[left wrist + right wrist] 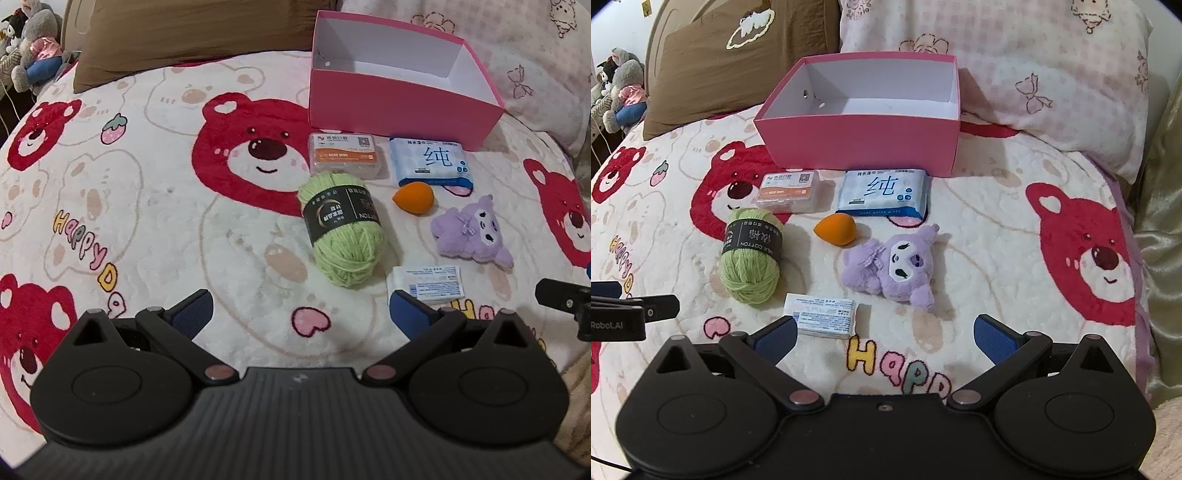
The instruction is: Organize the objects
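Observation:
An empty pink box [399,107] [864,142] stands open at the back of the bed. In front of it lie a clear case with an orange label [345,155] [788,192], a blue wet-wipes pack [430,160] [882,192], an orange sponge egg [413,197] [834,229], a green yarn ball [343,232] [751,254], a purple plush [472,230] [897,264] and a small white packet [424,284] [823,315]. My left gripper [299,314] is open and empty, near the yarn. My right gripper [884,334] is open and empty, before the packet and plush.
The bed has a bear-print blanket [147,203] [1015,240]. A brown pillow [177,33] [738,62] and a pink checked pillow [1034,74] lean at the back. Stuffed toys [33,48] sit at the far left. The left gripper's side shows in the right wrist view [628,310].

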Action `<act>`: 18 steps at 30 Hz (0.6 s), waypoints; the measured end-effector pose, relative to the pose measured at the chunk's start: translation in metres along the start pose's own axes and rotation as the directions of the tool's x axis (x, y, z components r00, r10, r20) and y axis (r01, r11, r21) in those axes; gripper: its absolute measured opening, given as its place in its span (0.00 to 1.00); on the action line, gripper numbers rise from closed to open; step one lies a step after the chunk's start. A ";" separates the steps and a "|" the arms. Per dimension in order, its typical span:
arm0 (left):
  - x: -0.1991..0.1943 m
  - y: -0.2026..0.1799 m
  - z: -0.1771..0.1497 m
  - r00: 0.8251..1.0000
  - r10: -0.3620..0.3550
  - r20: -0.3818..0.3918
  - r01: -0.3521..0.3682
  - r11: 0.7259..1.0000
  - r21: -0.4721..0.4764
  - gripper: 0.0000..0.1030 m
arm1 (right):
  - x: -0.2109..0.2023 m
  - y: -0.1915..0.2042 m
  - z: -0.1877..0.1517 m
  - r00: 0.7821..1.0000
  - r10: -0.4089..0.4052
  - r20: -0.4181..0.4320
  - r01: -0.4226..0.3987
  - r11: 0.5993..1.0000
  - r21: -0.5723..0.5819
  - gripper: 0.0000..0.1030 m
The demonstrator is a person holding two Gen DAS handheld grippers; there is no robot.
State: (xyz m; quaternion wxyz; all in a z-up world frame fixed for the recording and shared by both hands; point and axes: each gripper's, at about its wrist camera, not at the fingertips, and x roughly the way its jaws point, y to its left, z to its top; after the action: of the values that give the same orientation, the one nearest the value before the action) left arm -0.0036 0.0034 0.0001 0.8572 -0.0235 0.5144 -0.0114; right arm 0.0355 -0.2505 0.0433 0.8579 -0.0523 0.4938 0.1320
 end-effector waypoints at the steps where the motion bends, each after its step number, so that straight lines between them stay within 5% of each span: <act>1: 0.000 0.001 0.000 1.000 0.000 -0.008 0.000 1.000 -0.001 1.00 | 0.000 -0.001 0.000 1.000 0.011 -0.002 -0.011 1.000 0.006 1.00; 14: 0.003 0.006 -0.002 0.997 0.068 0.029 -0.069 0.998 0.017 1.00 | 0.004 0.000 -0.001 1.000 0.021 -0.013 -0.021 1.000 -0.009 1.00; 18: 0.013 0.014 -0.002 1.000 -0.028 -0.012 0.028 0.997 -0.066 1.00 | 0.006 -0.001 -0.001 1.000 0.024 -0.018 -0.024 1.000 -0.011 1.00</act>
State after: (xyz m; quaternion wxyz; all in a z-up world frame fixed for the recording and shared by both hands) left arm 0.0005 0.0171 -0.0128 0.8522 -0.0587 0.5198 -0.0067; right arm 0.0376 -0.2503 0.0374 0.8516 -0.0525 0.5012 0.1447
